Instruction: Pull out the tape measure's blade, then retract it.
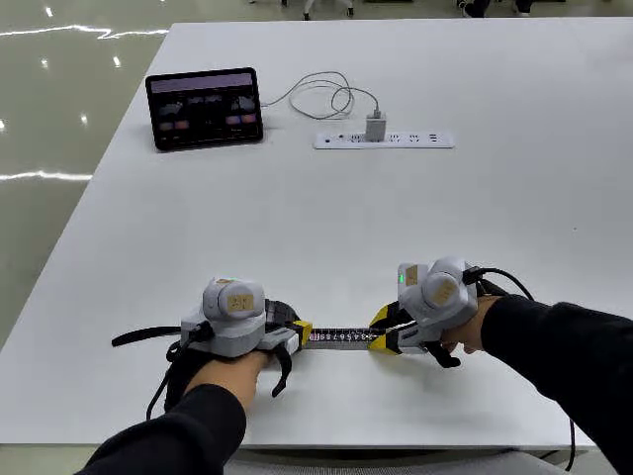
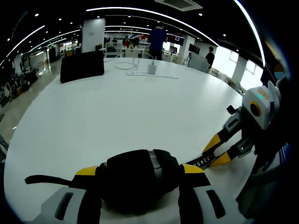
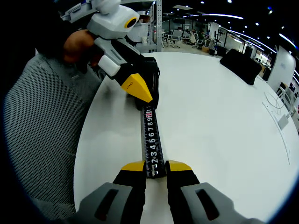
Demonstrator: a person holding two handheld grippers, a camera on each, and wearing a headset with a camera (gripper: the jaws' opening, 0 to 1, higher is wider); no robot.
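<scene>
Right gripper view: right tongs pinch blade tip | left tongs clamp case, near edge of surface | step: likely extending | next: pull straight, then retract.

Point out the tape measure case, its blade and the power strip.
tape measure case [image 2: 140, 179], left gripper view, middle of black body.
blade [image 3: 150, 135], right gripper view, numbered face.
power strip [image 1: 425, 140], head view, right end.
</scene>
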